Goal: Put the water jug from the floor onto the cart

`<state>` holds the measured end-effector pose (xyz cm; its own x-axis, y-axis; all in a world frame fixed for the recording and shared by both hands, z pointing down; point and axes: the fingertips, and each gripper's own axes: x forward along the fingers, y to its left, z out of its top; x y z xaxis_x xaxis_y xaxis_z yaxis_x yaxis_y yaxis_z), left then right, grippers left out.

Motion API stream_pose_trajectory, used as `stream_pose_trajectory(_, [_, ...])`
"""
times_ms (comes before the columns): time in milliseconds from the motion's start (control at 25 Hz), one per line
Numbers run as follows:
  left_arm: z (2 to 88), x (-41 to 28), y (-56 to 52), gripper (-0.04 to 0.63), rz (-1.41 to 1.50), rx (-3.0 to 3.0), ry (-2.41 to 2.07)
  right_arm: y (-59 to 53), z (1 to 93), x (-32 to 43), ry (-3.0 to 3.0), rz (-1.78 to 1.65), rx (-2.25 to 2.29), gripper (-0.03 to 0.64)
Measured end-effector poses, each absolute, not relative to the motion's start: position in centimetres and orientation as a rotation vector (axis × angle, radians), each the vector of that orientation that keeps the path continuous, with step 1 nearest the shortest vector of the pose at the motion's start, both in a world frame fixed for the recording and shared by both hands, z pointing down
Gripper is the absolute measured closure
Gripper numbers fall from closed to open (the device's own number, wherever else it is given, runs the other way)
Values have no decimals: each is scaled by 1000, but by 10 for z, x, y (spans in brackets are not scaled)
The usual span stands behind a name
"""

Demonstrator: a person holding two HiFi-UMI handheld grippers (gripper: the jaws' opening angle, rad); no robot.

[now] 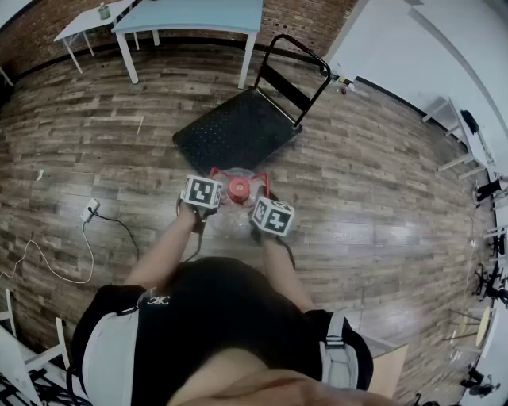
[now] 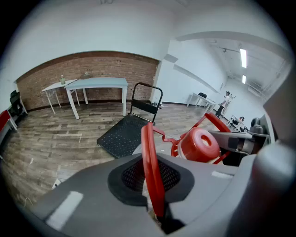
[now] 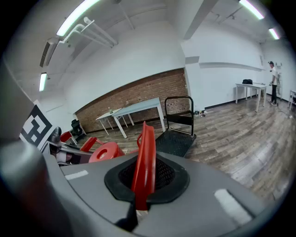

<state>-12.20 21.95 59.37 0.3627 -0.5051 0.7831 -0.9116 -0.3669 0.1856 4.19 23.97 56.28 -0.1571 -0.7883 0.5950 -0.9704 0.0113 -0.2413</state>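
Note:
A clear water jug with a red cap (image 1: 238, 189) and red handles hangs just in front of me, near the cart's close edge. My left gripper (image 1: 208, 208) is shut on the jug's left red handle (image 2: 151, 171), whose strip runs up between the jaws. My right gripper (image 1: 260, 224) is shut on the right red handle (image 3: 144, 164) in the same way. The red cap (image 2: 200, 143) shows to the right in the left gripper view and the cap (image 3: 105, 152) to the left in the right gripper view. The black flat cart (image 1: 235, 131) with an upright push handle (image 1: 295, 75) lies beyond the jug.
A light blue table (image 1: 190, 16) and a white table (image 1: 86, 22) stand at the brick wall behind the cart. A white power strip with cable (image 1: 87, 211) lies on the wooden floor at left. White desks (image 1: 468, 135) stand at the right.

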Motion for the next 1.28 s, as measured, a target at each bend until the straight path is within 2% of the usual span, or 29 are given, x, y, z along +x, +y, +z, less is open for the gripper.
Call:
stream_pose_trajectory(560, [592,-114,224,580,862,2026,-1213,248,565,47,-2004,941,1840,601])
stream_pose_trajectory(1280, [591,-142,217,578,856,2042,-1197,244,567,15,-2007,949,1854,597])
